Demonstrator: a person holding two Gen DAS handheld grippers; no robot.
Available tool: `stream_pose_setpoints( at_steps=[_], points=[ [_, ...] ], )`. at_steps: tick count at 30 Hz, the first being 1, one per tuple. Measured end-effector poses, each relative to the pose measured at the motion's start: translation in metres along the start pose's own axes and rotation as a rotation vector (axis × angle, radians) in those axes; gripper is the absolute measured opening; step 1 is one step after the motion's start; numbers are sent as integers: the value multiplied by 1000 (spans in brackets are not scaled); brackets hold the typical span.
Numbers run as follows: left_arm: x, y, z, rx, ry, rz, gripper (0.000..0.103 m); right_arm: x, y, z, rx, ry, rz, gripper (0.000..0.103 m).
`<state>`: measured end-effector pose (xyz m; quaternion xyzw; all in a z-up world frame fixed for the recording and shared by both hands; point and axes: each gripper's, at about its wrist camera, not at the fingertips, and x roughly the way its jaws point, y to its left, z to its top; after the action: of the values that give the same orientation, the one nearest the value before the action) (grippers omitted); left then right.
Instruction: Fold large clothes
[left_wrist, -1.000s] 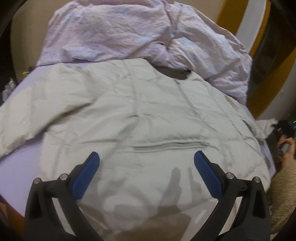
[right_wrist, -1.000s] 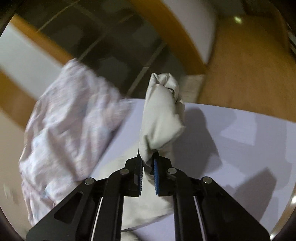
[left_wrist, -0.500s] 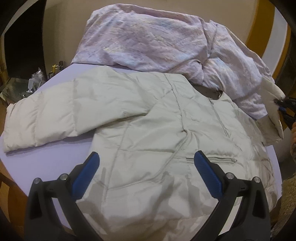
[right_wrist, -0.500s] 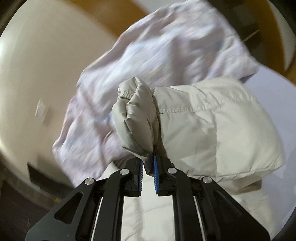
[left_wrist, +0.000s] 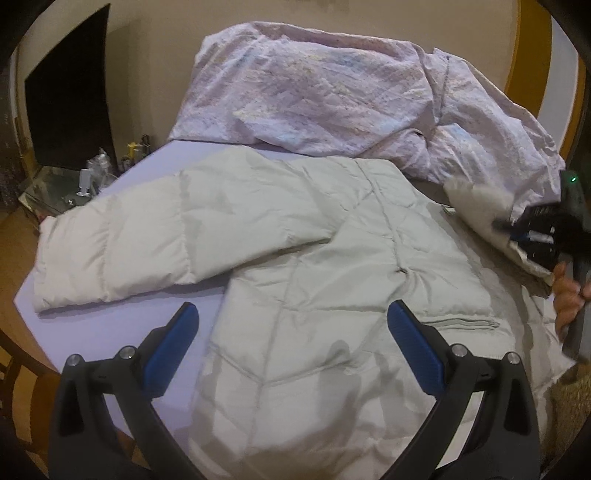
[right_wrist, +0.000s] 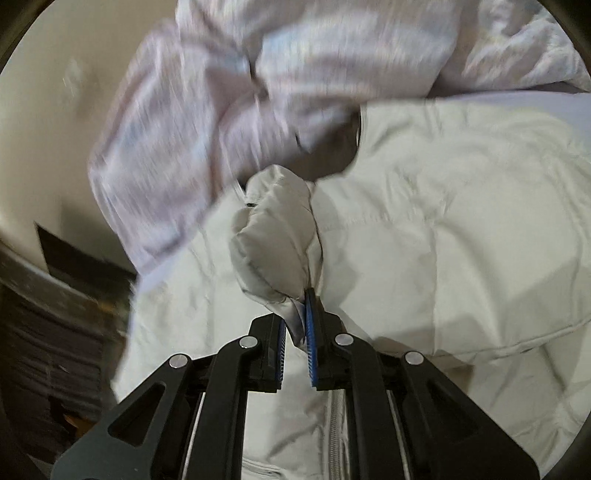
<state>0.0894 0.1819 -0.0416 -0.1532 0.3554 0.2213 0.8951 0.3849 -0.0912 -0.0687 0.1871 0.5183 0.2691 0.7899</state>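
Note:
A cream puffer jacket (left_wrist: 332, 266) lies spread on the lilac bed sheet (left_wrist: 92, 332), one sleeve (left_wrist: 129, 243) stretched out to the left. My left gripper (left_wrist: 291, 314) hovers open over the jacket's lower part with nothing between its fingers. In the right wrist view, my right gripper (right_wrist: 295, 325) is shut on the cuff of the other sleeve (right_wrist: 277, 240) and holds it above the jacket body (right_wrist: 461, 221). The left wrist view shows that gripper (left_wrist: 517, 229) at the right edge with the blurred cuff (left_wrist: 476, 206) in it.
A crumpled pale pink duvet (left_wrist: 332, 92) fills the far side of the bed, against the jacket's collar. A person's hand (left_wrist: 569, 295) grips the right tool. Small clutter (left_wrist: 92, 177) and a dark panel (left_wrist: 66, 110) stand off the bed's left side.
My right gripper has swung the held sleeve from beyond the bed's edge in over the jacket body. The left gripper shifted sideways at first, then stayed put, still open.

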Motion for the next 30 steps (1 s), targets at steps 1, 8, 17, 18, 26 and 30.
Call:
stream_pose_setpoints(
  at_steps=[1,8,17,18,26,30],
  points=[
    [0,1,0,1,-9,16,101,5,-1,-4,-16,20,-24,12],
    [-1,14,-1,-13,-20,48,101,23,22,-23,-197,110,-151,39],
    [-3,31,-4,-55,2,47,101,-18,38,-12,-230,-43,-73,54],
    [-4,34,-5,-62,2,49,101,-21,34,-7,-212,-58,-86,54],
    [-7,68,-10,-145,17,75,101,38,26,3,-211,42,-230,55],
    [-9,82,-12,-179,15,94,101,67,44,-2,-280,27,-334,57]
  ],
)
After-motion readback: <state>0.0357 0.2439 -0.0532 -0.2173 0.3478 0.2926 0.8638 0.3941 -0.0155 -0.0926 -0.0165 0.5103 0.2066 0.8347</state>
